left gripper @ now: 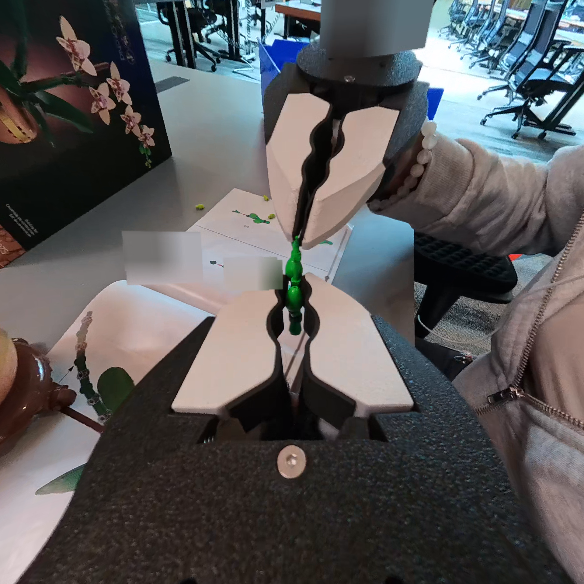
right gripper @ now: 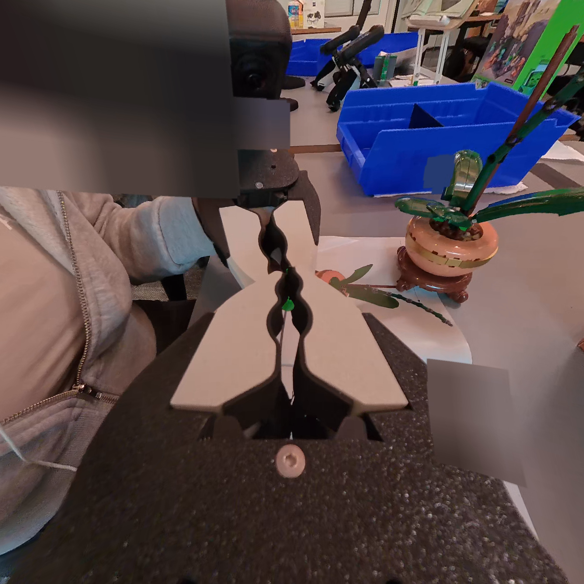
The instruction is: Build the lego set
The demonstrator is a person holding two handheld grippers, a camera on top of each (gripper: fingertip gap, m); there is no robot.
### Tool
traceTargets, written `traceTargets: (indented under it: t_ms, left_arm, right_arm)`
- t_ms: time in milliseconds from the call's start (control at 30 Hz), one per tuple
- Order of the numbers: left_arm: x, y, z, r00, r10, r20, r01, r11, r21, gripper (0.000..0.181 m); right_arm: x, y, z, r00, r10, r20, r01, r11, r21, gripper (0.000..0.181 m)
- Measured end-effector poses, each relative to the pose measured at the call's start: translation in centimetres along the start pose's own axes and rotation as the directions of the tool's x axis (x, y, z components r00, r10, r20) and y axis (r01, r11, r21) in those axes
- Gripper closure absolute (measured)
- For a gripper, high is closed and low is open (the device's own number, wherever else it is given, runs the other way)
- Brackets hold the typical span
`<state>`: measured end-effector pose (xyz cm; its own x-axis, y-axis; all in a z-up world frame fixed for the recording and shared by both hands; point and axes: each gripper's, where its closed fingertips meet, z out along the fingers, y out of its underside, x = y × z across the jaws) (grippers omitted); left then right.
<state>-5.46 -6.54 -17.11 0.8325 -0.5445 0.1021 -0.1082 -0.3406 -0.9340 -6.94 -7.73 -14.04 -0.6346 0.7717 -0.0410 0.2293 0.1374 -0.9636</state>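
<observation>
A small bright green Lego stem of bud-shaped segments (left gripper: 294, 298) hangs between my two grippers above the open instruction booklet (left gripper: 252, 227). My left gripper (left gripper: 294, 282) is shut on its lower segment. The right gripper (left gripper: 297, 241) comes in from above, tips pointing down, and is shut on the stem's thin upper end. In the right wrist view my right gripper (right gripper: 289, 274) meets the left gripper (right gripper: 278, 268) tip to tip, and only a bit of the green stem (right gripper: 287, 305) shows in the gap between the fingers. The built orchid pot with green leaves (right gripper: 448, 249) stands on the table to the right.
The set's dark box (left gripper: 63, 126) stands at the left. Three small yellow-green pieces (left gripper: 199, 207) lie near the booklet's far edge. A blue bin (right gripper: 442, 132) sits behind the pot. A person in a grey zip jacket (left gripper: 521, 347) sits close by. The pot's base shows at the left edge (left gripper: 19, 398). Left and right tips are no more than a few centimetres apart.
</observation>
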Motion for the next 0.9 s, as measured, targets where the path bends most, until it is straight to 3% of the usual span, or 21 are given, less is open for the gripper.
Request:
traceTargets:
  t_ms: [367,467,600,667,800,900]
  left_arm:
    - [-0.2,1.0,0.6,0.998,0.053,0.033,-0.050,0.996,-0.073,0.175]
    - [0.8,0.4,1.3,0.998,0.066,-0.011,-0.066,0.996,-0.055,0.175]
    - [-1.0,0.3,-0.2,0.997,0.060,0.051,-0.057,0.997,-0.055,0.175]
    - [-1.5,0.2,-1.1,0.997,0.056,0.057,-0.053,0.997,-0.051,0.175]
    - [-2.1,1.0,-1.0,0.996,0.062,0.066,-0.058,0.996,-0.064,0.175]
    - [-4.1,3.2,-1.6,0.995,-0.055,0.078,0.059,0.997,-0.057,0.175]
  right_arm:
    - [0.2,1.1,0.0,0.997,0.075,0.003,-0.075,0.997,-0.027,0.181]
    - [-0.8,1.7,1.2,0.994,0.101,0.049,-0.098,0.993,-0.063,0.181]
    - [-0.3,-0.2,-0.8,0.999,0.047,0.006,-0.047,0.999,0.005,0.181]
    - [0.4,-0.7,-1.4,0.998,0.051,-0.027,-0.050,0.998,0.042,0.166]
    - [1.8,0.3,-1.2,0.993,0.096,-0.062,-0.093,0.994,0.054,0.163]
    - [3.3,3.4,-1.6,0.984,0.133,-0.119,-0.137,0.990,-0.031,0.157]
